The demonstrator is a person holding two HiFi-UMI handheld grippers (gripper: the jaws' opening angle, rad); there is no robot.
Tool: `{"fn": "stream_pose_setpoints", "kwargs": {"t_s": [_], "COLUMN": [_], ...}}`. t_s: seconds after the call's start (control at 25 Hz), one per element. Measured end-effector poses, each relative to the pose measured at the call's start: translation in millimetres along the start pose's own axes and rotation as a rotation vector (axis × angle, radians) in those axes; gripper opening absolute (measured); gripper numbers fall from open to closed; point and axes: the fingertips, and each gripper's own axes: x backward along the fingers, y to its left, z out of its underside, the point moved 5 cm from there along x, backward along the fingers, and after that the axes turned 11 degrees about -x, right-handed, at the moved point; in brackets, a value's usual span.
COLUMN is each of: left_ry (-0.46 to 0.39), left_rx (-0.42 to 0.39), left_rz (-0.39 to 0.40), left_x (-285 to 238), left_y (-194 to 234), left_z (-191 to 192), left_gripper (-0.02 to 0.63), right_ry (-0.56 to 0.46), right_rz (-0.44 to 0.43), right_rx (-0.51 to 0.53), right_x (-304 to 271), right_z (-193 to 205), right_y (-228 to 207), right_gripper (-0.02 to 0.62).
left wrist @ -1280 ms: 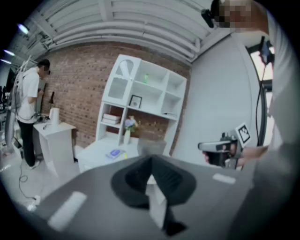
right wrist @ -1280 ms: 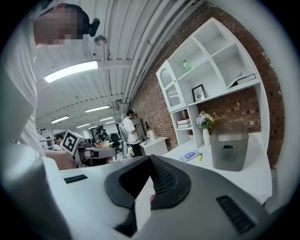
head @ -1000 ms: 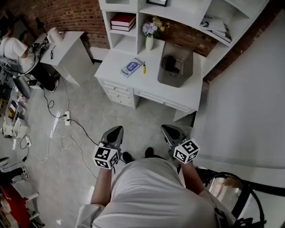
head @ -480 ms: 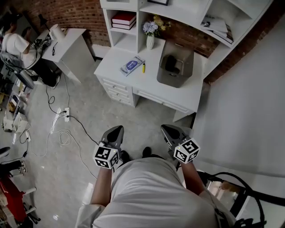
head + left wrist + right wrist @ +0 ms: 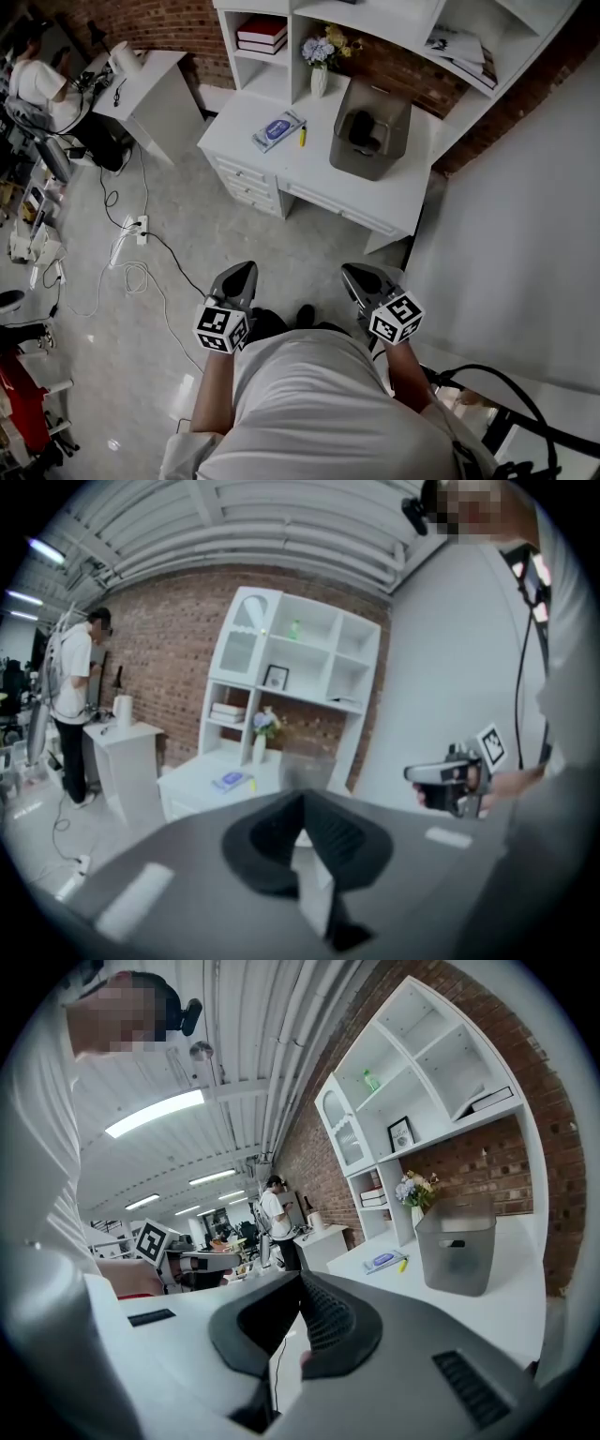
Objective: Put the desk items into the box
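left gripper [image 5: 241,274] and right gripper [image 5: 354,275] hang well short of the bench [image 5: 323,183], fingers closed together on nothing. the grey box [image 5: 361,167] stands mid-bench; a wipes pack [image 5: 278,131] and a yellow marker [image 5: 303,137] lie toward the bench's left end.

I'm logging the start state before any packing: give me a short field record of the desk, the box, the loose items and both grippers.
desk: white desk, ahead of the person, not yet reached
box: grey box, on the desk's right part
loose items: blue packet and yellow pen, on the desk left of the box
left gripper: fingers together, empty
right gripper: fingers together, empty
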Motion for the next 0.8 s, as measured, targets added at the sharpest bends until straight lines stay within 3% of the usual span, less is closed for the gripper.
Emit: {"fn": "stream_pose_setpoints", "kwargs": {"t_s": [0.32, 0.8], "left_ry": [0.012, 0.011], "left_rx": [0.005, -0.004], "left_rz": [0.004, 0.039], "left_x": [-16.1, -54.0], "left_y": [-2.3, 41.2], "left_z": [0.9, -17.1], "left_gripper": [0.002, 0.003], "right_ry": [0.011, 0.000], "right_rz": [-0.004, 0.045], "right_rx": [-0.002, -0.029], "right_x": [-1.0, -36.3], "right_z": [-2.2, -21.3], "right_y": [-11.7, -34.1], "right_gripper": [0.000, 0.000]}}
